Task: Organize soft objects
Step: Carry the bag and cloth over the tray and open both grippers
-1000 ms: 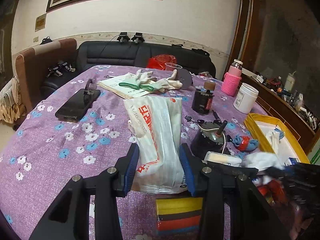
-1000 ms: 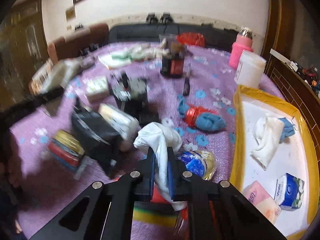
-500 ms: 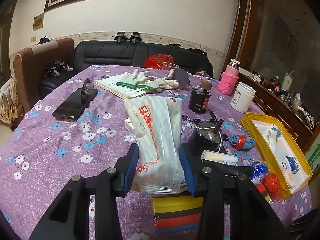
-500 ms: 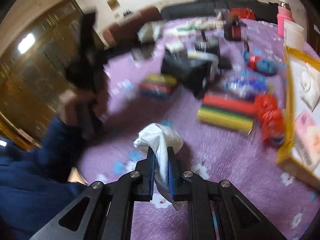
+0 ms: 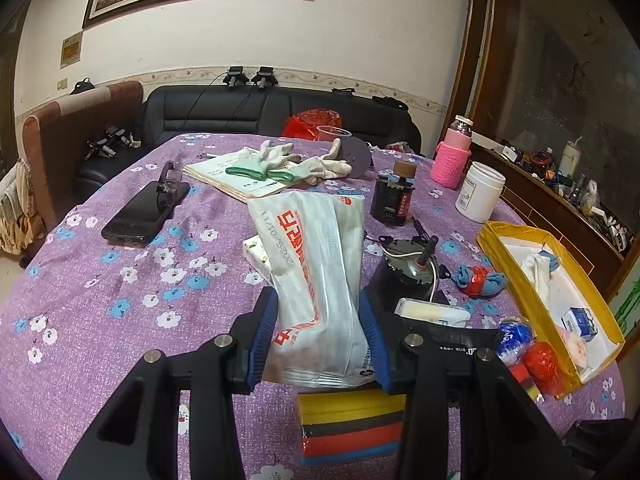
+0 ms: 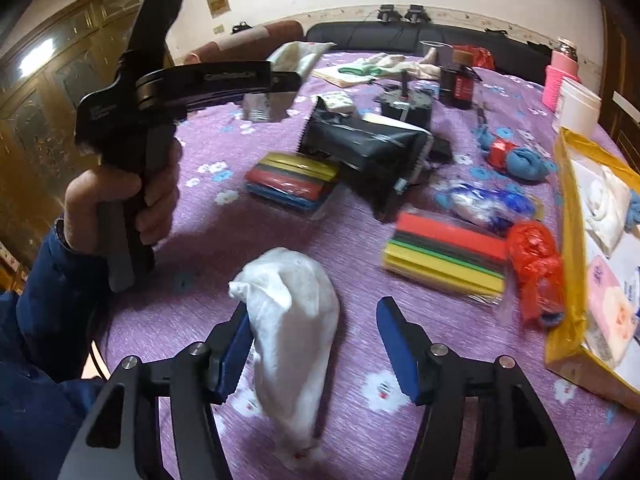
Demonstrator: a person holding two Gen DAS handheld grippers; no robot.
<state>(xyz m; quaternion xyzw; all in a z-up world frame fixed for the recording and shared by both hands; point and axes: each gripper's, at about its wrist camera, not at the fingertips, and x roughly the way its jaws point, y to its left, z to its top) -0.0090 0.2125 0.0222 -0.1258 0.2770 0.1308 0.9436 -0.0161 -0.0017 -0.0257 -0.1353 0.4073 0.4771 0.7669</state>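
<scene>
Left tongs grip a mask packet; right tongs, just opening, stand apart around a white cloth.

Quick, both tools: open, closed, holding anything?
Left tool: closed on the white mask packet.
Right tool: just opened; white cloth between the jaws, unclamped.

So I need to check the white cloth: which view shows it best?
The right wrist view. The white cloth lies on the purple tablecloth between the right gripper's open jaws, touching only the left pad; the jaws have just been opening. The left wrist view does not show it.
</scene>
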